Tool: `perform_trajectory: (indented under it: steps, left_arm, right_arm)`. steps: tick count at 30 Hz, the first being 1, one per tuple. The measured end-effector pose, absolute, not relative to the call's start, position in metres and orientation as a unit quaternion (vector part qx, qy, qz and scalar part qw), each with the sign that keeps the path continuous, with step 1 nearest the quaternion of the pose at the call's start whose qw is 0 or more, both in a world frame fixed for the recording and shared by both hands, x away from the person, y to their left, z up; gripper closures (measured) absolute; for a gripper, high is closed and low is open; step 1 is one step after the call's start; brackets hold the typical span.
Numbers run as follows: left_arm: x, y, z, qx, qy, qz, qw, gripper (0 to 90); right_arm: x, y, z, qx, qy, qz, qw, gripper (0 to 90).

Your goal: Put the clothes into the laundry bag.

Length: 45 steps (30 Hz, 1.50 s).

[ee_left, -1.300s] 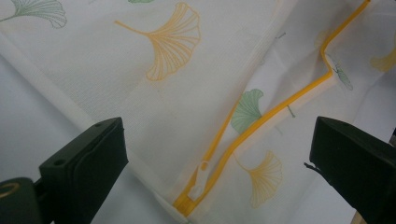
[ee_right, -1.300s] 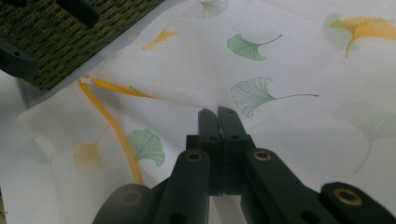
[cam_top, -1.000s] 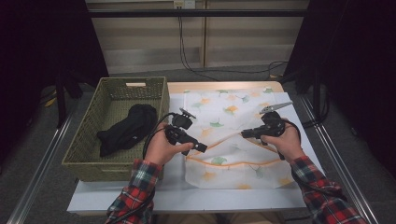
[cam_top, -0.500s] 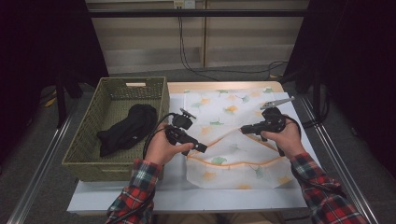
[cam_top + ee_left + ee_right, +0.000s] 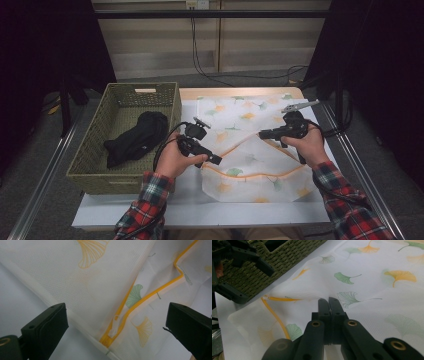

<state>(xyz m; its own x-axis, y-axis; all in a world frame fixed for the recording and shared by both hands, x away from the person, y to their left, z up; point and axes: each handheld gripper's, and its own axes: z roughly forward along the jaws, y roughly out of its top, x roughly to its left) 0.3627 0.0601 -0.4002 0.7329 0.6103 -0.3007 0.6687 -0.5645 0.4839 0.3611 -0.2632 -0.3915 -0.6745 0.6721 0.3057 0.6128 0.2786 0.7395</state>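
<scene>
A white mesh bag [image 5: 250, 172] printed with ginkgo leaves lies on the table, an orange zipper [image 5: 150, 296] along its opening. My right gripper [image 5: 262, 134] is shut on the bag's top layer [image 5: 374, 290], and the cloth tents up at the closed tips [image 5: 328, 301]. My left gripper [image 5: 215, 160] hovers open at the bag's left corner. Between its wide-apart jaws [image 5: 115, 312] lies the zipper's end with its pull [image 5: 113, 326], untouched.
A woven green basket [image 5: 95, 165] stands left of the bag and holds a black garment [image 5: 135, 137]. Its wall [image 5: 287, 262] is close behind the left gripper. The table's wooden far edge [image 5: 240, 91] lies beyond the bag, and a white sheet [image 5: 175, 210] covers the near side.
My right gripper has drawn the pinched top layer a little to the left and up, raising the fold. The left hand has kept still.
</scene>
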Motion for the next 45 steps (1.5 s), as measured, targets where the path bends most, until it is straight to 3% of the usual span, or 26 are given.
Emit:
perform_trajectory:
  steps: [25, 45]
  left_arm:
    - [0.362, 0.072, -0.381, 0.881, 0.359, -0.067, 0.302, 3.0]
    - [0.381, 0.107, -0.352, 0.883, 0.377, -0.037, 0.278, 3.3]
  right_arm:
    - [0.365, -0.258, -0.393, 0.395, 0.801, 0.449, 0.024, 90.0]
    - [0.365, -0.259, -0.397, 0.394, 0.804, 0.444, 0.022, 90.0]
